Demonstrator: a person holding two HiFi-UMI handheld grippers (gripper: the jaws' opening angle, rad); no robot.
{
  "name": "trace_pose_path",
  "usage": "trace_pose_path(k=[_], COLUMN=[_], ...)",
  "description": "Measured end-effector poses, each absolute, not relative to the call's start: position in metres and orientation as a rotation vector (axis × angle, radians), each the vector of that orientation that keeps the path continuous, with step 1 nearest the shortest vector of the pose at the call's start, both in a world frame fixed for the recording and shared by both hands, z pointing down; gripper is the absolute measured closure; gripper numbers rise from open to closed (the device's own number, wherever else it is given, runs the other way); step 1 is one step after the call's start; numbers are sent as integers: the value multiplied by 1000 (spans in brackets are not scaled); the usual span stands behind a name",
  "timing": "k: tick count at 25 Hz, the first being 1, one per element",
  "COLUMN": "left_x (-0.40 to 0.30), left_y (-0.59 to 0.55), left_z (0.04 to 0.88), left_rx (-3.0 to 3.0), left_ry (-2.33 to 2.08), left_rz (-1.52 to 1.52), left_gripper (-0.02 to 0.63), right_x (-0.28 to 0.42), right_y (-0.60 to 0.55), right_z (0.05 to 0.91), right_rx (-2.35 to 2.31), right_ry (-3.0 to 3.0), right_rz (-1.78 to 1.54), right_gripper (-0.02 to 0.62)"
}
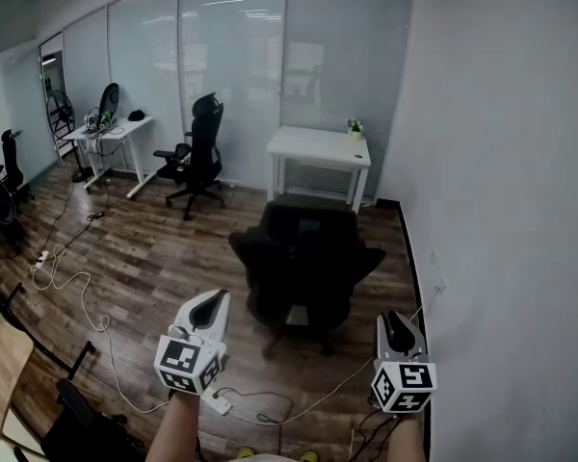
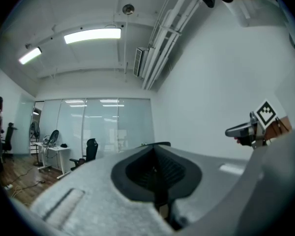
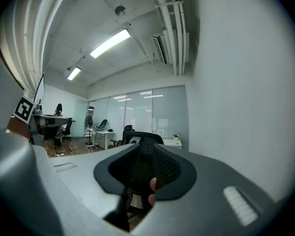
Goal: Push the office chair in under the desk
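Head view: black office chair (image 1: 303,268) on the wood floor (image 1: 164,268), its back to the camera, facing the white desk (image 1: 320,150). It stands in front of the desk's front edge, not under it. Its base is dark and mostly hidden under the seat. The desk sits against the glass wall (image 1: 231,56), close to the right wall (image 1: 501,162). A small plant (image 1: 354,127) is on the desk's back right corner.

The left gripper (image 1: 210,306) and right gripper (image 1: 397,327) are held low near the bottom edge, both clear of the chair, with the forearms cut off by the frame. A second chair (image 1: 200,152) and second desk (image 1: 106,131) stand far left by the glass. Cables (image 1: 72,287) trail over the floor, partly cut off at the bottom.

Left gripper view: the left gripper (image 2: 156,170) has its jaws pressed together with nothing between them. Its grey body fills the lower half and hides the floor ahead. A thin dark edge just above the jaws is too small to identify. The right gripper (image 2: 250,129) shows at the right edge, only partly in frame.

Right gripper view: the right gripper (image 3: 143,167) has its jaws spread, with a gap between the pads that grips nothing. The office chair (image 3: 137,138) shows beyond and through the gap, not touched. The desk (image 3: 171,143) is just right of it, small, with the plant (image 3: 175,136) on top. A small pinkish bit low in the gap can't be made out.
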State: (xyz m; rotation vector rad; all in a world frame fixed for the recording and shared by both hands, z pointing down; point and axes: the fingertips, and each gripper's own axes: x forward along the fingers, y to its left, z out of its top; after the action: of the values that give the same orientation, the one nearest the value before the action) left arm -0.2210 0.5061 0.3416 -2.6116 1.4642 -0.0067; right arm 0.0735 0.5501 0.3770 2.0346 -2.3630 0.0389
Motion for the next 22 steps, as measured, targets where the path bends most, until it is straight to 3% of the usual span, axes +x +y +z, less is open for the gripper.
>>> trace_pose_path(k=[2, 3, 4, 22], left_x=[-218, -217, -216, -180], left_y=[508, 509, 510, 510], left_z=[345, 347, 348, 353], left_rx=[-2623, -2629, -2630, -2633], left_ry=[1453, 1449, 1450, 1494], left_rz=[-18, -26, -31, -59], left_gripper=[592, 545, 538, 512], right_x=[74, 73, 73, 107], right_y=[551, 552, 552, 548], right_z=[379, 379, 379, 388], right_rx=[2033, 2034, 2033, 1980], right_ry=[-2364, -2364, -2365, -2407], right_rz=[36, 37, 39, 76], right_gripper=[518, 515, 515, 509])
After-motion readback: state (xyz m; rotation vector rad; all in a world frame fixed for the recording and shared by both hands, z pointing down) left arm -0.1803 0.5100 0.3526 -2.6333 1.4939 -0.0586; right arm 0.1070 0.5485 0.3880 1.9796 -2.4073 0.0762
